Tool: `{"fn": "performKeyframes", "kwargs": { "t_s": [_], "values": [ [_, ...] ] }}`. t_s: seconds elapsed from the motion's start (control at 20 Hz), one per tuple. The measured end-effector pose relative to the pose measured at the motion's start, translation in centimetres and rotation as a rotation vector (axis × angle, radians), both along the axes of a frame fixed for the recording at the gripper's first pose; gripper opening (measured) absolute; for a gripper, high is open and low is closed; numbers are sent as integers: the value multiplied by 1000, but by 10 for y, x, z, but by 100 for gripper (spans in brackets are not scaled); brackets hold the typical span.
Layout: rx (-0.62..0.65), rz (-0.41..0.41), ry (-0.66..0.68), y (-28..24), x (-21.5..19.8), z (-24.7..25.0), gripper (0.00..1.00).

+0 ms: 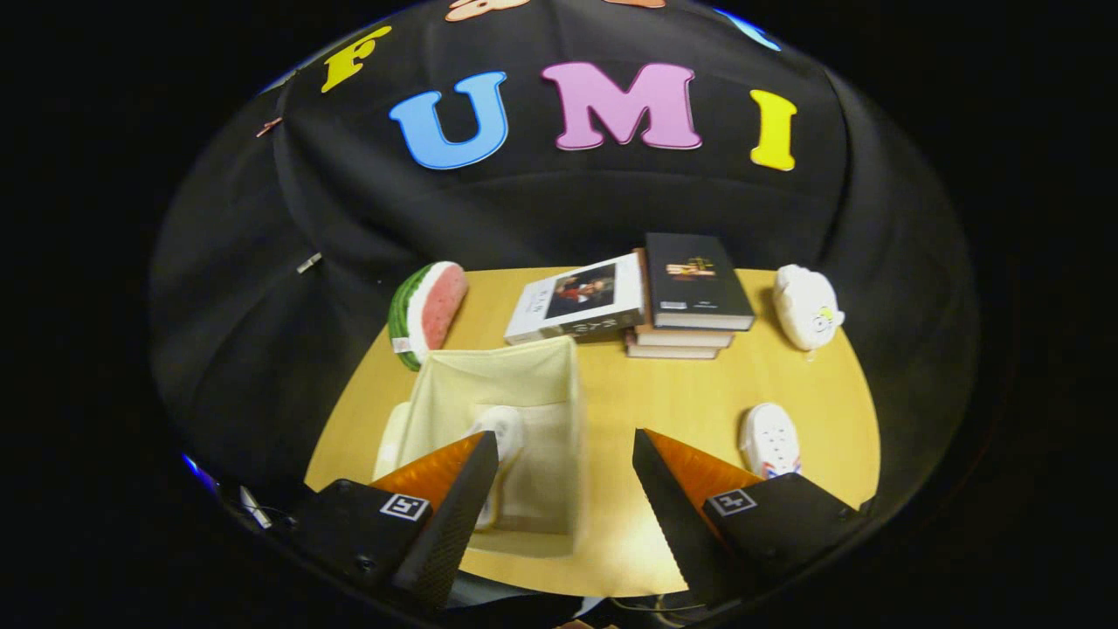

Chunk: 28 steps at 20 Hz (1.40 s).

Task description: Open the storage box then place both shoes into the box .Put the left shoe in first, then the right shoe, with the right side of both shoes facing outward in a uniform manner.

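Note:
A cream fabric storage box (pixel 533 384) stands open on the wooden table (pixel 681 402), just ahead of my left finger. One white shoe (pixel 504 431) lies inside it, partly hidden by that finger. A second white shoe (pixel 770 439) with red and blue trim rests on the table to the right of my right finger. My gripper (pixel 566 447) hovers above the box's right wall, open, with nothing between its fingers. The box's lid (pixel 391 437) lies flat at its left side.
A watermelon-slice plush (pixel 426 313) leans at the table's back left. A stack of books (pixel 690 301) and a tilted book (pixel 581 301) sit behind the box. A white plush toy (pixel 805 306) lies at the back right.

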<state>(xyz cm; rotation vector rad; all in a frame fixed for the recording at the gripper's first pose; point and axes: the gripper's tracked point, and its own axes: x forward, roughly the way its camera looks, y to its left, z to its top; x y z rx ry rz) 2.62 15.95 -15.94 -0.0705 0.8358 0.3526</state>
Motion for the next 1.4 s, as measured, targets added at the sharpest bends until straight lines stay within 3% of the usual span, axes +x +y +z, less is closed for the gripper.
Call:
{"fn": "performKeyframes", "kwargs": {
  "t_s": [0.15,0.4,0.6,0.8,0.95,1.25,1.4],
  "values": [
    [-106,-47,-36,-87,6,-6,99],
    [-179,-141,39,-203,12,-52,99],
    [-223,-113,137,-262,9,-112,99],
    [-307,35,194,-282,7,-174,99],
    [-336,79,246,-289,10,-212,99],
    [-233,19,256,-277,41,-234,98],
    [-170,12,307,-268,43,-243,91]
  ]
}}
